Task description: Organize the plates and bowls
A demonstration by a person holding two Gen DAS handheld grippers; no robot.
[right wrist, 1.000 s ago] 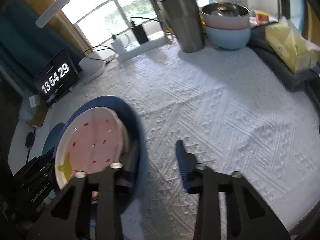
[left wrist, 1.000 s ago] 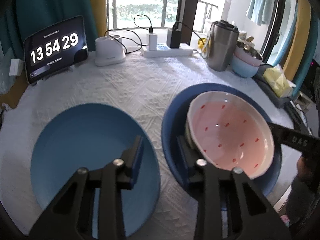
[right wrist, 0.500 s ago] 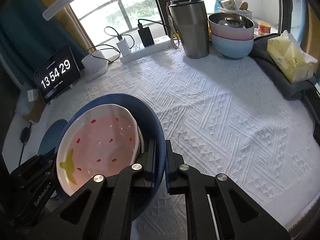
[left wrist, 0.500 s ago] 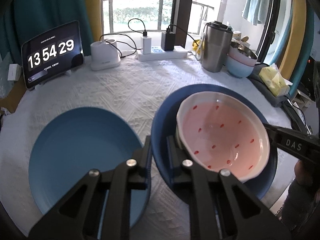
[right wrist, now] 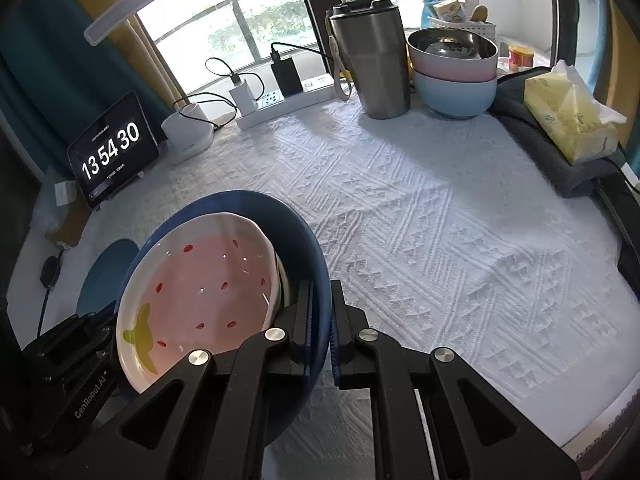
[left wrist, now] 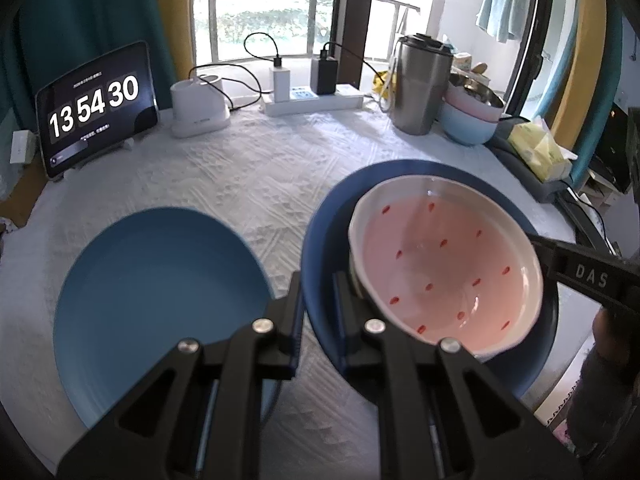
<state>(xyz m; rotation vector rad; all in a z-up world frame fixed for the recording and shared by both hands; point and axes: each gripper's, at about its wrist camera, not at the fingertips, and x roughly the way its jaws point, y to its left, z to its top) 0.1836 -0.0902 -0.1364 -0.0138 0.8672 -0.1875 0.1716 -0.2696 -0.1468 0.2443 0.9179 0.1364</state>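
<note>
Left gripper: jaws pinched on the left rim of the dark blue plate, one finger outside the rim, one inside. Right gripper: jaws pinched on the same plate's right rim. Both closed onto it within the last second. Far left, rear: tablet clock on a stand, reading 13 54 30. Left, front: light blue plate, flat on the white textured tablecloth, just beside the held plate. Rear centre: white round appliance; power strip with chargers plugged in. Centre right: the dark blue plate carries a pink strawberry-pattern bowl, red seed marks inside, a green-yellow leaf mark showing in the right wrist view. Rear right: steel tumbler; stacked bowls, steel over pink over pale blue. Far right: yellow tissue pack on a grey cloth.
</note>
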